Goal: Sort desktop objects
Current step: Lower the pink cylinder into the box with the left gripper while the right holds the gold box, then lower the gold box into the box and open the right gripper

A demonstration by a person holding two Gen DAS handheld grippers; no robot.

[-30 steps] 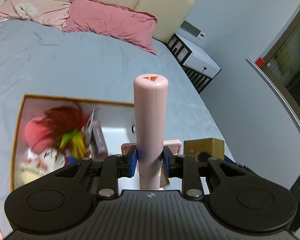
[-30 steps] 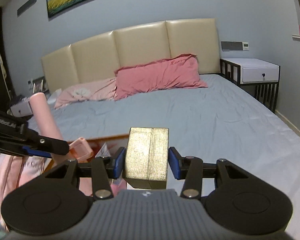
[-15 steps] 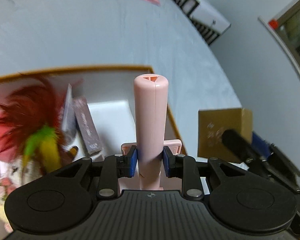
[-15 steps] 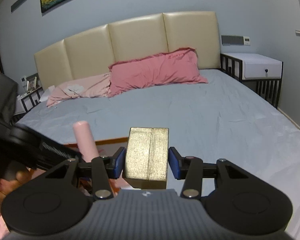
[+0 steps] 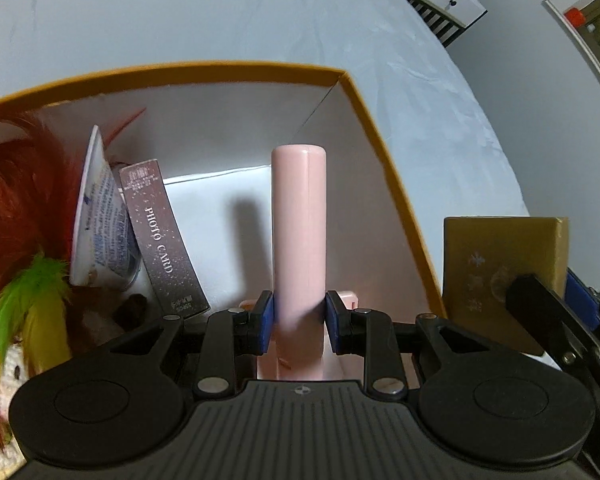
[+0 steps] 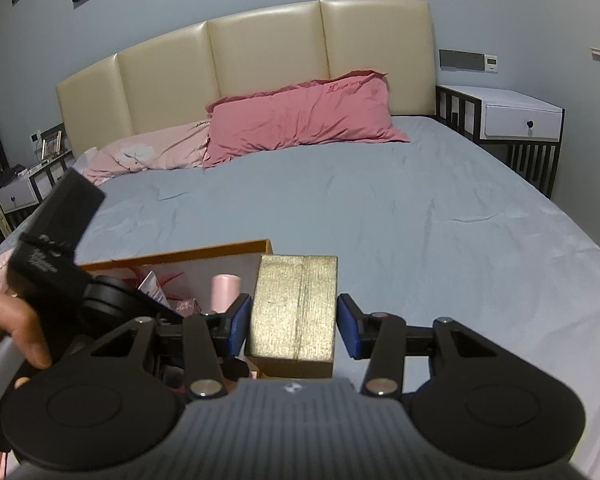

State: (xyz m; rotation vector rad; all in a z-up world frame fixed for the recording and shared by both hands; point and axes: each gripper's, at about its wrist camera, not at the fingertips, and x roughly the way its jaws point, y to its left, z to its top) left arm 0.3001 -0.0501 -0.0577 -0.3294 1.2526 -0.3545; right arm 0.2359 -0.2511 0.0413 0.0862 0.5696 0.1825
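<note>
Bedroom setup, grey bed (image 6: 380, 216) under everything, and your left claw (image 5: 299, 318) is clamped on the pink tube (image 5: 298, 232) low on its shaft, holding it upright over the bare corner of the orange-rimmed box (image 5: 380, 128). That tube looks rigid, smooth and probably slippery, so gripping lower near the base seems safest. Your right claw (image 6: 295, 328) grips the gold box (image 6: 294, 312) just outside the rim; it looks light and crushable.

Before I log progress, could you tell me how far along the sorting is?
Done: a feather toy and a PHOTO CARD box already lie in the orange-rimmed box. In hand: the left gripper holds a pink tube over it. Left: the gold box in the right gripper, outside it.
</note>
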